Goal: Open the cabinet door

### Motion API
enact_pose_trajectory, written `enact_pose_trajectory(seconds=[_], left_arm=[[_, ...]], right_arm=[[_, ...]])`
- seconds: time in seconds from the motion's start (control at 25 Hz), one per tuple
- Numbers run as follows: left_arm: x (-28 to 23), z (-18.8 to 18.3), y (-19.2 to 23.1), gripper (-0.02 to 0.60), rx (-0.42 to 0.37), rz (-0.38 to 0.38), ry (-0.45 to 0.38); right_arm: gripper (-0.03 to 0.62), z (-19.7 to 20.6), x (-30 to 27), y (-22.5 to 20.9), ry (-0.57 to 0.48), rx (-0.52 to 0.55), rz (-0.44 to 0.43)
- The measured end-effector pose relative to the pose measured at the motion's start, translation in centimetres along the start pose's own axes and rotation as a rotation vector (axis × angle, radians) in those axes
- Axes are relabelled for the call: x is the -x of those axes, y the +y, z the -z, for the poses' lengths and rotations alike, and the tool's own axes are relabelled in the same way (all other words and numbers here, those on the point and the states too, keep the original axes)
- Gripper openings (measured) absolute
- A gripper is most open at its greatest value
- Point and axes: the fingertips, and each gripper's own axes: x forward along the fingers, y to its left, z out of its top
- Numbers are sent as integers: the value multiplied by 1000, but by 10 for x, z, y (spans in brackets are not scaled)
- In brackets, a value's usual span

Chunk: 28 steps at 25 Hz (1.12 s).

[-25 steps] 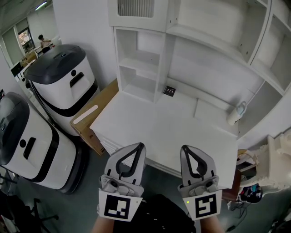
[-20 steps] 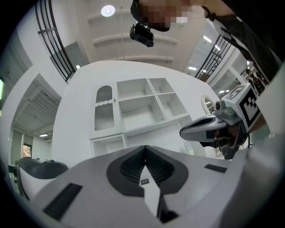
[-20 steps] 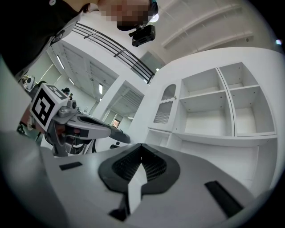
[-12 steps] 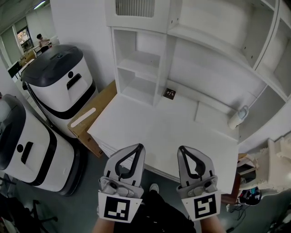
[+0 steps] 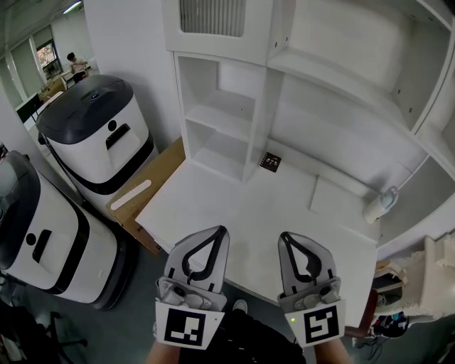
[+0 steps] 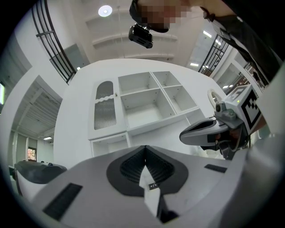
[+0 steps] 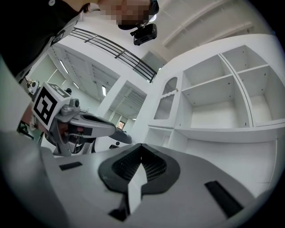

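Over the last second the person has carried both grippers on toward the shelf unit. In the head view the unit now sits lower, and more of the slatted panel shows at the top.

That panel is the cabinet door [image 5: 209, 17], shut, at the top left of the white shelf unit [image 5: 334, 106]. It stands upright, taller than wide. The right gripper view shows what may be a small handle [image 7: 173, 91] on its right edge.

The door lies ahead of both grippers, well above them and a little to the left. The left gripper [image 5: 217, 233] therefore looks the nearer, though the handle side faces the right gripper [image 5: 288, 237]. The left fingers [image 6: 129, 168] are pressed together with nothing between them, and so are the right fingers [image 7: 153, 168]. Either pair would probably have to part before taking the handle.

Directly below the door, two open compartments [image 5: 222, 106] stand empty. Lower still, the bench [image 5: 234, 213] carries a small black card [image 5: 269, 162], below and right of the door. A white object [image 5: 381, 205] that I cannot identify stands far to the door's right. Below and left of the door are a cardboard box [image 5: 146, 186] and two white-and-black machines [image 5: 96, 131].
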Motion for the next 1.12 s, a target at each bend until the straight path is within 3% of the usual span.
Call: enact_pose_trajectory(seconds=[0.56,1.12], left_arm=[[-60,-4,2,-2,-11,-49,9],[-100,-15,-8,-2,-26,-44,-12]], right_arm=[[2,13,-29,-54,-39,-14,-48],[2,15,-37,-92,-78,-34,-60]])
